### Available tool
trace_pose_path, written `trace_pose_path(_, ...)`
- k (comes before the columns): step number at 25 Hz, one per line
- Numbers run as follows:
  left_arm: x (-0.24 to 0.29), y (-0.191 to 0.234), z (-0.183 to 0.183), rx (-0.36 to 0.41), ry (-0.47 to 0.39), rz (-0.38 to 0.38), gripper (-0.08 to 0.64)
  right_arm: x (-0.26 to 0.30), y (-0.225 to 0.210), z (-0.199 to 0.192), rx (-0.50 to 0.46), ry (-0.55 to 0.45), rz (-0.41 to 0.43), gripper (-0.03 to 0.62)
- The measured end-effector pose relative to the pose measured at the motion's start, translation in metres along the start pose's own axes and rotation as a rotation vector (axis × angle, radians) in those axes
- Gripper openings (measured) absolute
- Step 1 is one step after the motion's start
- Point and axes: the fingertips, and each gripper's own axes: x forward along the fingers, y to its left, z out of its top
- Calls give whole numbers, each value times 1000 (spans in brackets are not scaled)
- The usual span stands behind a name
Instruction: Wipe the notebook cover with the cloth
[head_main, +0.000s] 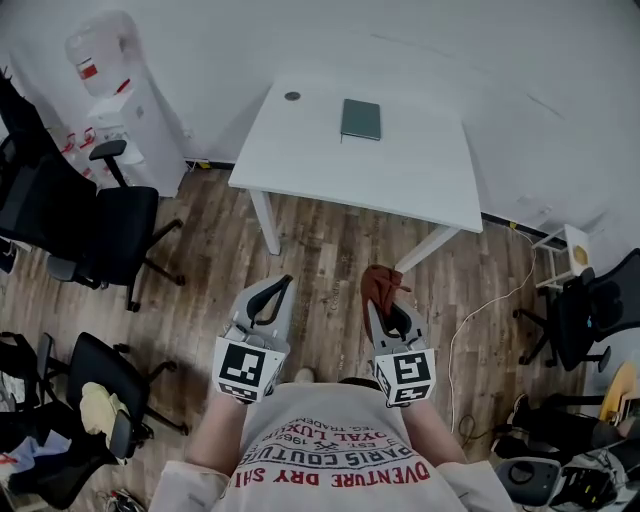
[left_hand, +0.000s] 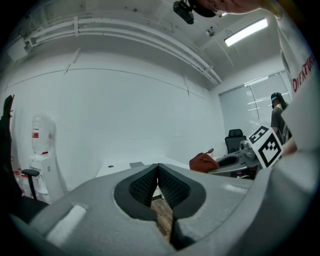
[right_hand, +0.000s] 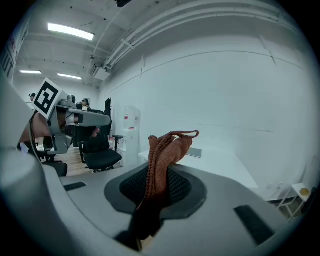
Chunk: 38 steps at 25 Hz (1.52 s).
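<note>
The right gripper (head_main: 386, 303) is pinching the rust cloth (head_main: 379, 284) and sitting nearer the notebook (head_main: 360, 119), which is lying well ahead on the white table (head_main: 420, 175), while the left gripper (head_main: 283, 288) is hanging beside it, jaws pressed together, empty.

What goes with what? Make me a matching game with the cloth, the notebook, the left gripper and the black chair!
Things:
1. cloth
2. notebook
3. left gripper
4. black chair

States and places:
A. lying on the white table
B. shut and empty
C. standing on the wood floor
D. clamped in the right gripper

Pairs: 1-D, 2-A, 3-B, 4-C.
</note>
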Motion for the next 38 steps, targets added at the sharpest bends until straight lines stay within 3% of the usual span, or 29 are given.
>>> trace_pose_path(6, 27, 36, -17, -43, 34, 14, 9, 45, -8, 8, 0, 25, 12, 78)
trace_pose_path(12, 73, 64, -41, -97, 79, 46, 9, 96, -42, -9, 54, 79, 27, 78)
trace_pose_path(17, 146, 84, -43, -87, 114, 64, 9, 152, -103, -12, 78, 97, 34, 78)
trace_pose_path(29, 353, 117, -5, -32, 109, 57, 9, 275, -265, 18, 112, 93, 28, 78)
trace_pose_path(38, 430, 134, -12, -22, 151, 27, 9, 331, -325, 18, 179, 114, 13, 78)
